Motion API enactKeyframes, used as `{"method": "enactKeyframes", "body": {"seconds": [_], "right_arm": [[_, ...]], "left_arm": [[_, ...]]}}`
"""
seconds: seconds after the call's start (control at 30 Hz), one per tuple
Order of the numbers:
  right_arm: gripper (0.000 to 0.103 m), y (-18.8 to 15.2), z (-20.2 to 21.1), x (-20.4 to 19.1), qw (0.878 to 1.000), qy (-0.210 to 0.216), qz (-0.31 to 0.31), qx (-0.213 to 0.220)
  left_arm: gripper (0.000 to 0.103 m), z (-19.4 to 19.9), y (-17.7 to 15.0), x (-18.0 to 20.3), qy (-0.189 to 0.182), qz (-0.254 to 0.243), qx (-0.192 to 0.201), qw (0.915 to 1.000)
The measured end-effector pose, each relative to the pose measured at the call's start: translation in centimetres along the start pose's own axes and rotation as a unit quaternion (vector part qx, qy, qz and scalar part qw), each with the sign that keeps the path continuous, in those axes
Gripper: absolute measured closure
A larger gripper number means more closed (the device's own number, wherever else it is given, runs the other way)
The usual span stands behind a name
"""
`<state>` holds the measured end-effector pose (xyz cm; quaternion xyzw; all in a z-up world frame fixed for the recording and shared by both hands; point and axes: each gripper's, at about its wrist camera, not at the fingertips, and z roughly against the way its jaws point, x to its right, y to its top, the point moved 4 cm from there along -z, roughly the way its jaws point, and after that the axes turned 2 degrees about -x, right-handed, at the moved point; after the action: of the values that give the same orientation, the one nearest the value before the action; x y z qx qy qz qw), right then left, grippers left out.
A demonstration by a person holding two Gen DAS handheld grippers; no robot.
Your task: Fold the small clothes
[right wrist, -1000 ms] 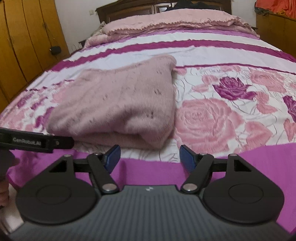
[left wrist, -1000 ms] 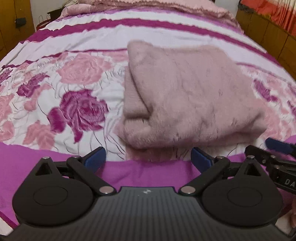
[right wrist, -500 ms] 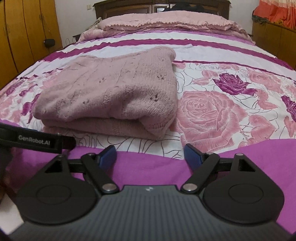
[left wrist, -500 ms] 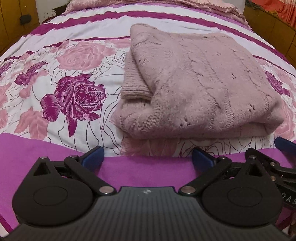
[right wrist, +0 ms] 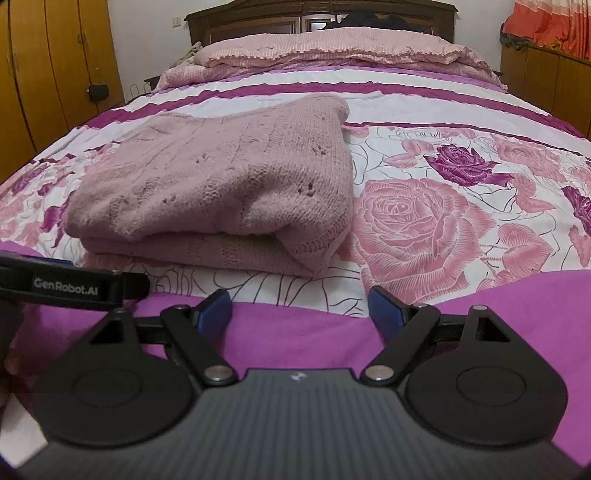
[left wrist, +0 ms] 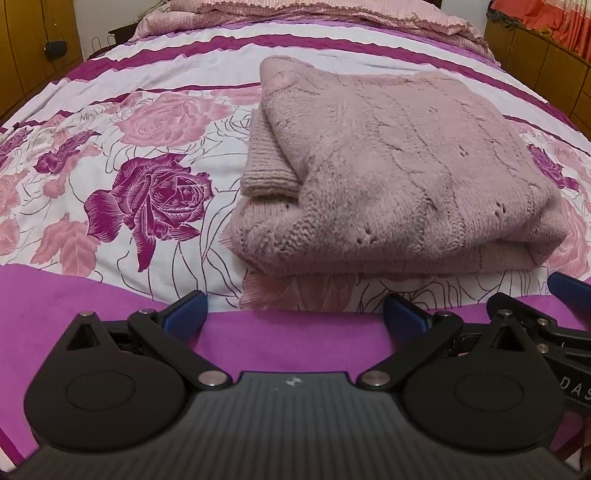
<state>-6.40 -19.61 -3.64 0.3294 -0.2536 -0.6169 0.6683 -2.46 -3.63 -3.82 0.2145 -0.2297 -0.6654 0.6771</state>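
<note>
A dusty pink knitted sweater [left wrist: 391, 173] lies folded into a thick rectangle on the flowered bedspread [left wrist: 147, 192]; it also shows in the right wrist view [right wrist: 229, 188]. A ribbed cuff [left wrist: 269, 173] sticks out at its left edge. My left gripper [left wrist: 295, 314] is open and empty, a little short of the sweater's near edge. My right gripper [right wrist: 299, 306] is open and empty, just short of the sweater's near right corner. The right gripper's tip [left wrist: 569, 288] shows at the right of the left wrist view, and the left gripper's body [right wrist: 66, 284] at the left of the right wrist view.
A pink quilt [right wrist: 332, 51] is piled at the head of the bed under a dark wooden headboard [right wrist: 317, 14]. Wooden wardrobes [right wrist: 44, 74] stand along the left. A wooden cabinet [right wrist: 554, 81] and orange curtain [right wrist: 554, 26] are on the right.
Both grippers have drawn back and dropped lower toward the foot of the bed, both open throughout. The sweater has not moved.
</note>
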Motion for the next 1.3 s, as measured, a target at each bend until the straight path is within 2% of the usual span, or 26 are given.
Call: {"method": "enactKeyframes", "body": {"seconds": [1.3], "right_arm": [[0.019, -0.12, -0.07, -0.25, 1.0, -0.003, 0.004, 0.002]], "left_arm": [[0.0, 0.19, -0.4, 0.21, 0.003, -0.004, 0.009, 0.9999]]}}
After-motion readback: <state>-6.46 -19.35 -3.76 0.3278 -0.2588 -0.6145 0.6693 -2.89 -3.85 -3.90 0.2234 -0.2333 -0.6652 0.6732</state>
